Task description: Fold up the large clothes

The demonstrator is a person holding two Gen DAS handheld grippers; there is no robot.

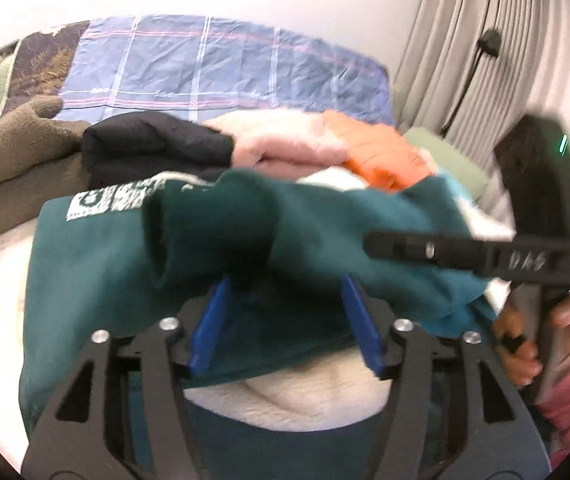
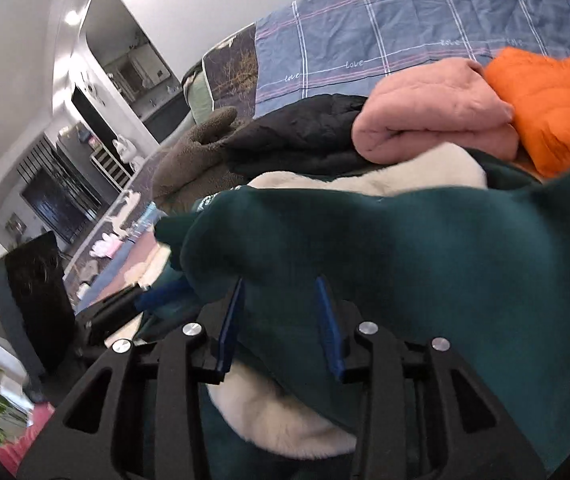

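My left gripper (image 1: 285, 320) stands open, blue pads well apart, w/ the dark green sweatshirt (image 1: 213, 248) lying under and just ahead of the tips; nothing pinched btwn them. The sweatshirt has a white printed patch (image 1: 113, 198) near its upper left and a rolled fold bunched across the middle. Under it a cream fleece blanket (image 1: 285, 400) shows below my pads. To the right a hand (image 1: 541, 340) grips the handle of my other tool, whose black body crosses over the green cloth.

My right gripper (image 2: 281, 320) has its blue pads partly apart w/ green fabric draped in the gap and over the right finger; can't tell if the pads actually press on it. The sweatshirt (image 2: 405, 260) fills most of the right wrist view, cream fleece (image 2: 277, 420) showing beneath. At lower left of that view the left tool's blue pad pokes in beside the cloth.

Behind the sweatshirt, a row of folded stuff: brown fleece (image 1: 17, 168), black puffer jacket (image 1: 153, 148), pink garment (image 1: 281, 144), orange jacket (image 1: 377, 152). Past them a blue plaid cover (image 1: 225, 64) along the wall, grey curtain (image 1: 465, 40) at right. Right wrist view also shows dark shelving (image 2: 65, 192) far left
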